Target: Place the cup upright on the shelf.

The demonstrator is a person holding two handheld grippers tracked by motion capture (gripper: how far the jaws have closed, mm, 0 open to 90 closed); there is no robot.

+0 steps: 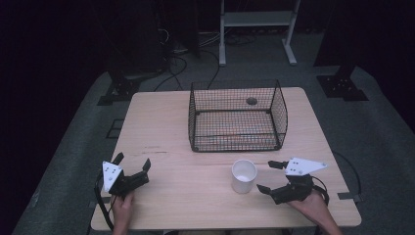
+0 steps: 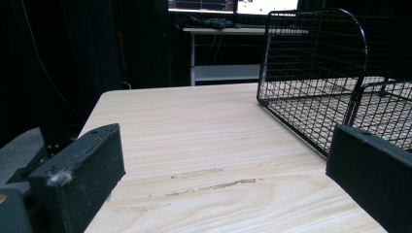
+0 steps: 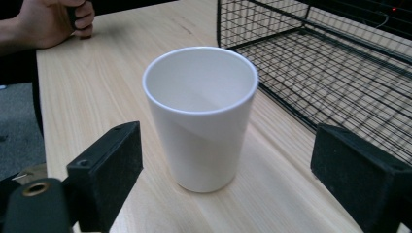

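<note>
Pale wood grain runs across the table [image 1: 166, 122], which stands in a dark room over grey flooring. At its near right corner, the right gripper [image 1: 268, 177] lies level in the person's hand, jaws spread wide and pressing on nothing. Just ahead of those jaws, in line with the gap but clear of both pads, stands the white cup [image 3: 200, 116]: a plain, smooth tumbler, upright, wider at its thin rounded rim than at its base, without handle or print, and with nothing inside but a soft shadow across its inner wall. It casts a faint reflection on the wood. Beyond the cup, farther from the right gripper, sits a black wire basket [image 1: 237, 116] with an open top, well apart from the cup and holding nothing that can be made out. Across the table on the cup's other side, the left gripper [image 1: 131, 163] rests near the near left corner, its jaws likewise parted over bare wood, gripped from below by the left hand [image 3: 51, 22].
</note>
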